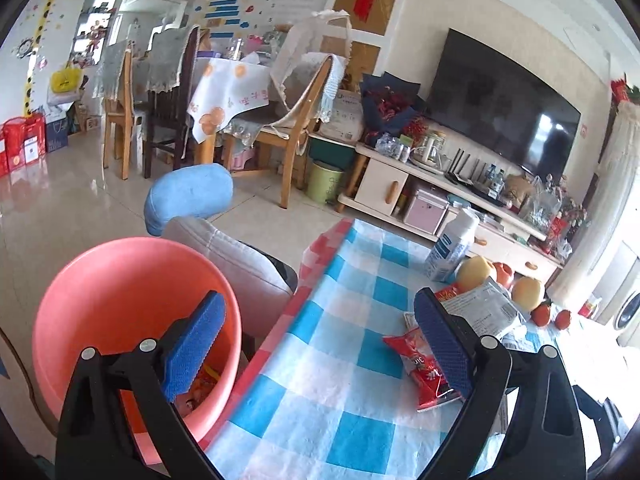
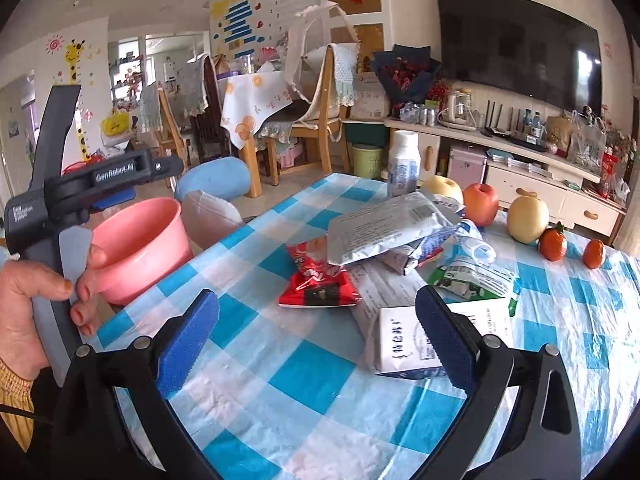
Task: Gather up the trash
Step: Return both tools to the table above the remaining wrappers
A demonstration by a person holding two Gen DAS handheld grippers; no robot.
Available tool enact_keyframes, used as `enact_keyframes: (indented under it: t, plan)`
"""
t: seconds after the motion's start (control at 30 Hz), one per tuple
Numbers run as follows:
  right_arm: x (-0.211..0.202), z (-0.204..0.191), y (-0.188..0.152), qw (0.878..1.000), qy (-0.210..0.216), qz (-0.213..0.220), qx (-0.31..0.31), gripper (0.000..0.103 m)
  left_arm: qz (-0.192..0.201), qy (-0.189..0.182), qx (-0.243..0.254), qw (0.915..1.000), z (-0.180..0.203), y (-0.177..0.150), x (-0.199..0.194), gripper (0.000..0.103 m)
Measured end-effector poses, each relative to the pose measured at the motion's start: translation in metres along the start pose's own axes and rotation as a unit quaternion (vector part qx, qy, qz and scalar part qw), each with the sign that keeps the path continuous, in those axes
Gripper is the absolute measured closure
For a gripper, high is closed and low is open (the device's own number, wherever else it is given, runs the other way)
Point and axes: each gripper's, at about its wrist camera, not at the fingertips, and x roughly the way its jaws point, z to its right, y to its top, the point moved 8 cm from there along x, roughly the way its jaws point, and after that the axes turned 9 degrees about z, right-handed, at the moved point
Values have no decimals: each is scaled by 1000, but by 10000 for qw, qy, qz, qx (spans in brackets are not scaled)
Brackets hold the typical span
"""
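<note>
1. Trash: we count a red snack wrapper (image 2: pixel 318 280), a silver foil pouch (image 2: pixel 384 226) lying partly over it, a white carton (image 2: pixel 404 344) and a green-and-white sachet (image 2: pixel 472 276), heaped together mid-table on the blue-checked tablecloth (image 2: pixel 312 376), toward its right half. The wrapper lies nearest the left edge of the heap.

2. Pink basin (image 1: pixel 132 280): we place it off the table's left edge, below the cloth level, with orange scraps in its bottom.

3. Left gripper (image 1: pixel 320 344): tongs spread wide, nothing between them; one pad hangs over the basin, the other over the red wrapper. A hand (image 2: pixel 28 308) grips its handle.

4. Right gripper (image 2: pixel 316 336): tongs spread wide, empty, above the cloth; the right pad overlaps the white carton.

5. Beyond the heap, along the far edge: a white bottle (image 2: pixel 404 164), 3 apples (image 2: pixel 480 204), 2 tangerines (image 2: pixel 554 244).
</note>
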Motion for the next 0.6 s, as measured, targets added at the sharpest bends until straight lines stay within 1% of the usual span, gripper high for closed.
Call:
enact_keyframes:
  t: [0.13, 0.27, 0.33, 0.43, 0.6]
  plan:
    - [-3, 14, 1, 9999, -13, -28, 166, 4, -128, -180, 334, 9992, 21, -10, 3, 9]
    - [-5, 32, 2, 9989, -15, -79, 454, 4, -365, -380, 657, 9964, 44, -22, 8, 9]
    - [-7, 41, 2, 9983, -9, -101, 571, 4, -451, -485, 719, 9952, 53, -28, 11, 9]
    - [-10, 53, 6, 9977, -44, -107, 675, 4, -685, -720, 740, 9923, 69, -41, 16, 9]
    - [-17, 71, 10, 9966, -161, -125, 794, 4, -1041, -1065, 799, 9856, 97, -65, 22, 9]
